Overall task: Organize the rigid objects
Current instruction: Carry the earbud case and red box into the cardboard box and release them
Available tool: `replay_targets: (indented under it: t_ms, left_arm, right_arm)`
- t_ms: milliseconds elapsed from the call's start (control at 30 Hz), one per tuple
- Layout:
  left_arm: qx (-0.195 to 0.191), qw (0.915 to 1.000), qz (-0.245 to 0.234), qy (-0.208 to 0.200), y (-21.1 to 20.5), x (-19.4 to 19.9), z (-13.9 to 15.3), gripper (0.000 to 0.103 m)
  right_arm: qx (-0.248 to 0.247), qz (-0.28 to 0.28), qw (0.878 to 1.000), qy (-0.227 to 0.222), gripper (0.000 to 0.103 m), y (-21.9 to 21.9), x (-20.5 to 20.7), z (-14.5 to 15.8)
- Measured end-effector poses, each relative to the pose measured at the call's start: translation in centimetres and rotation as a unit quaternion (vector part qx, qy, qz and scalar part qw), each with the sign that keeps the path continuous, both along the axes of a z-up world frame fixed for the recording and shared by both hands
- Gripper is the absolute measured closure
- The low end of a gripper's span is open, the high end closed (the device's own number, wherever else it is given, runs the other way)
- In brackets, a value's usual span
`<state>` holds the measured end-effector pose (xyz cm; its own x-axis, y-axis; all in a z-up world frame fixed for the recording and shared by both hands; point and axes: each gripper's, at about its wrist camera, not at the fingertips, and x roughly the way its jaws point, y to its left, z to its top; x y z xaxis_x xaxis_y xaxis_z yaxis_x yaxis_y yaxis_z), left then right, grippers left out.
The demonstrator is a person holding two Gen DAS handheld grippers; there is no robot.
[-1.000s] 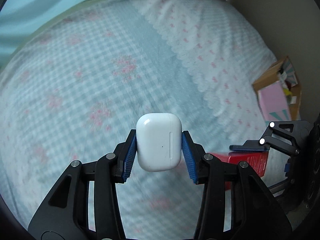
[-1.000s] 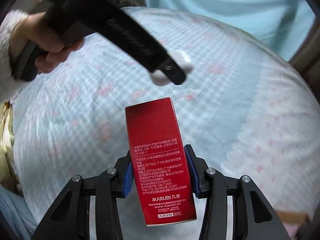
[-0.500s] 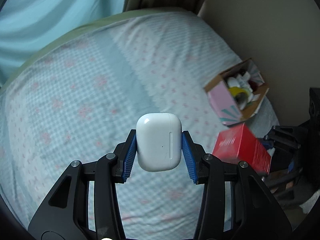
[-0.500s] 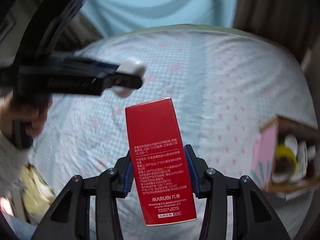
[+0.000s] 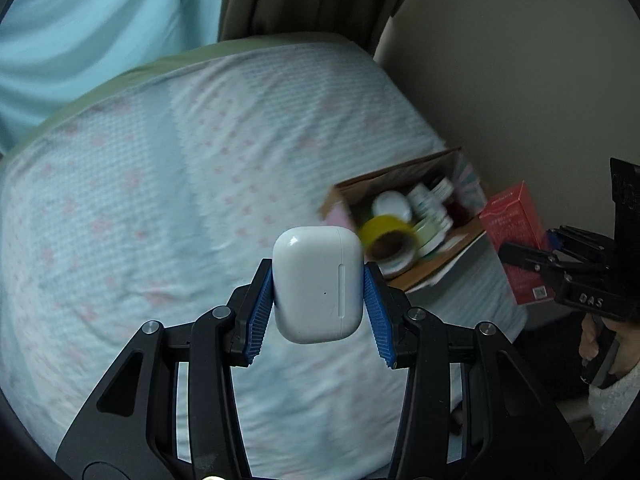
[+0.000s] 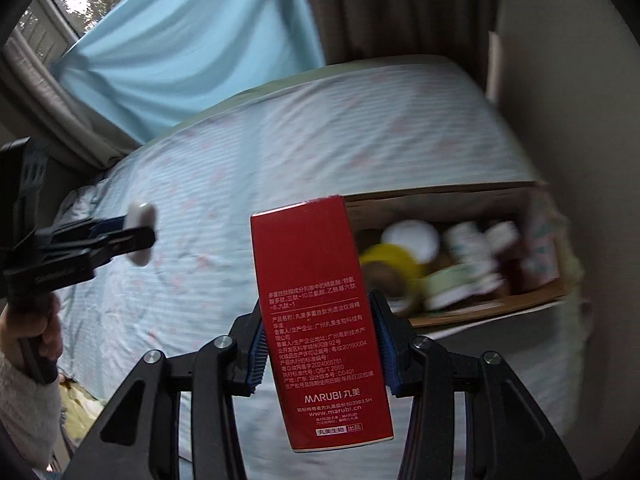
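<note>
Before me lies a bed (image 5: 168,184) under a blue checked sheet with pink flowers. Behind it hang a light blue curtain (image 6: 192,52) and a brown curtain (image 6: 392,12).

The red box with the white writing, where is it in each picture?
Left wrist view: the tall red cardboard box sits far right, held by the right gripper.
Right wrist view: centre, clamped between blue pads.
Shared landmark: the open brown cardboard carton on the bed.
</note>
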<state>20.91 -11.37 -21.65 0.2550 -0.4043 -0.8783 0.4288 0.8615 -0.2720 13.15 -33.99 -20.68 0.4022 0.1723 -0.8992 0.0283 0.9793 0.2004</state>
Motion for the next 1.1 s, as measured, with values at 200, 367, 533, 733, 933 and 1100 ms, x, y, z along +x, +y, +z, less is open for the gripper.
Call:
replay_targets:
  t_ms: [200,367,533,733,933,1100]
  left_arm:
    - [-0.02,0.9993,0.018,0.025,-7.9,0.0,-1.2,0.063]
    - [-0.015,0.9989,0.009,0.044,-13.5,0.7,-3.3,0.063]
    - [-0.007,0.9975,-0.005,0.07,-18.5,2.6,-6.7,0.063]
    - [0.01,0.9957,-0.017,0.091,-22.9,4.8,-11.0,0.063]
    - [0.047,0.9929,-0.037,0.102,-26.3,5.8,-15.2,0.063]
    - [0.077,0.99,-0.065,0.099,-27.7,5.8,-16.7,0.063]
  right_arm:
    - [-0.02,-0.003,1.0,0.01,0.061,-8.6,1.2,-0.8]
    - [-0.016,-0.009,1.0,0.023,0.061,-13.3,2.8,-2.7]
    - [0.006,-0.018,0.999,0.041,0.061,-16.2,5.1,-6.1]
    - [0.046,-0.031,0.997,0.061,0.061,-17.9,7.0,-10.8]
    - [0.074,-0.059,0.994,0.059,0.061,-18.7,7.4,-13.6]
    - [0.085,-0.056,0.993,0.051,0.06,-18.9,7.2,-14.6]
